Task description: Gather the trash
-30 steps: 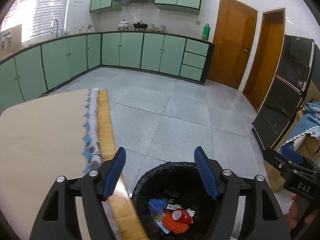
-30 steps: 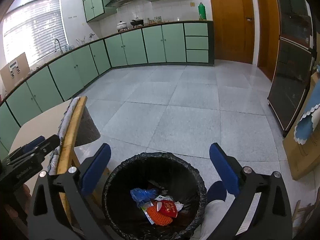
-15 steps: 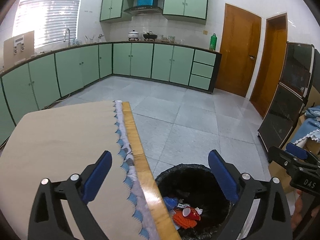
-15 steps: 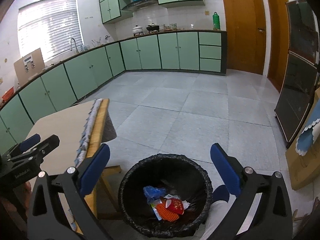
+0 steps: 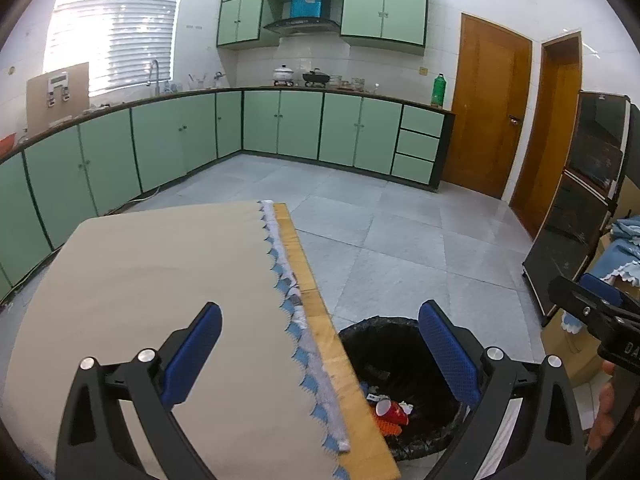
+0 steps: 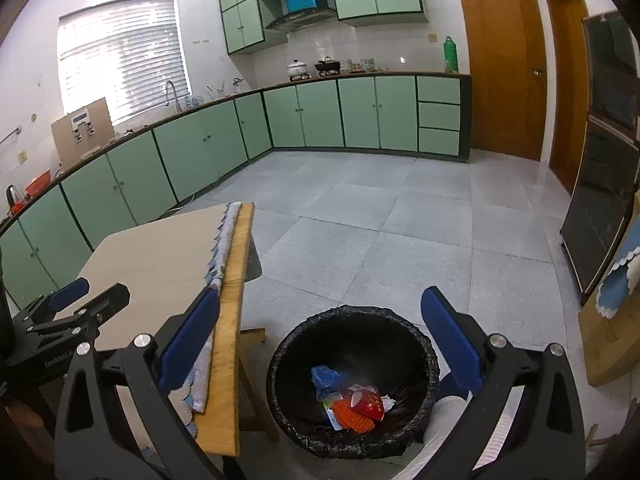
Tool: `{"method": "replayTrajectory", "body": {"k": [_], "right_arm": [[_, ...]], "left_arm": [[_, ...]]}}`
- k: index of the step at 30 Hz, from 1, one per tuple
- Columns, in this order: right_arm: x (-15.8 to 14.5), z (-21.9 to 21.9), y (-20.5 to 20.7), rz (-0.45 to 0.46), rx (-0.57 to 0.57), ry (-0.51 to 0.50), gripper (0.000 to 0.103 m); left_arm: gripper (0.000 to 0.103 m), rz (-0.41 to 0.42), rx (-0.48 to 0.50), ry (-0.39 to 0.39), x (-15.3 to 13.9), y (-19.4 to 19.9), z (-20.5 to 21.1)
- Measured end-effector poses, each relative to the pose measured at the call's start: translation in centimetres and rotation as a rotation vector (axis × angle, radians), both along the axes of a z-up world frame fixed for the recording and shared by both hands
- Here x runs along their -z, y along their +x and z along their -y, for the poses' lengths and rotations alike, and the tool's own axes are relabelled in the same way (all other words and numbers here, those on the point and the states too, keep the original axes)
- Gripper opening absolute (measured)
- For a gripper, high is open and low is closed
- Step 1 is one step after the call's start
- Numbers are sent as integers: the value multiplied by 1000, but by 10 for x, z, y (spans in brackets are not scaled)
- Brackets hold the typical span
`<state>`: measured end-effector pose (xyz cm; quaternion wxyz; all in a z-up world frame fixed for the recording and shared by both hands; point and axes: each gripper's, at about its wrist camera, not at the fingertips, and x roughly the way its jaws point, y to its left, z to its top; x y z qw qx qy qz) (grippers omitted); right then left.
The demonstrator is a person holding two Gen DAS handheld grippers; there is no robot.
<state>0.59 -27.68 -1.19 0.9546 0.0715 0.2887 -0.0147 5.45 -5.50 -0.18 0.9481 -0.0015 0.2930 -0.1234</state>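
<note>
A black-lined trash bin (image 6: 352,384) stands on the floor beside the table; in it lie a red cup (image 6: 370,402), an orange mesh piece (image 6: 352,418) and a blue wrapper (image 6: 326,376). The same trash bin (image 5: 404,384) shows in the left wrist view, partly behind the table edge. My left gripper (image 5: 320,344) hangs open and empty over the table's right edge. My right gripper (image 6: 320,334) is open and empty above the bin. Each gripper shows at the edge of the other's view: the right gripper (image 5: 592,312), the left gripper (image 6: 76,304).
A wooden table (image 5: 312,304) with a beige cloth (image 5: 152,280) fills the lower left. Green cabinets (image 5: 280,126) line the far walls. A dark glass cabinet (image 5: 580,216) and cardboard boxes stand at the right. Grey tiled floor (image 6: 360,220) lies beyond the bin.
Both grippers have risen and drawn back from the bin, so it looks smaller and lower. The left gripper's jaws widened and it shifted left over the table.
</note>
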Motion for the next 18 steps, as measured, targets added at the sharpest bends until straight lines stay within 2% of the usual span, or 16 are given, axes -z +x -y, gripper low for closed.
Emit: {"method": "replayTrajectory", "body": {"k": [18], "right_arm": [[-18, -27, -37, 54, -49, -17, 98]], "left_arm": [[97, 74, -33, 14, -24, -52, -22]]}}
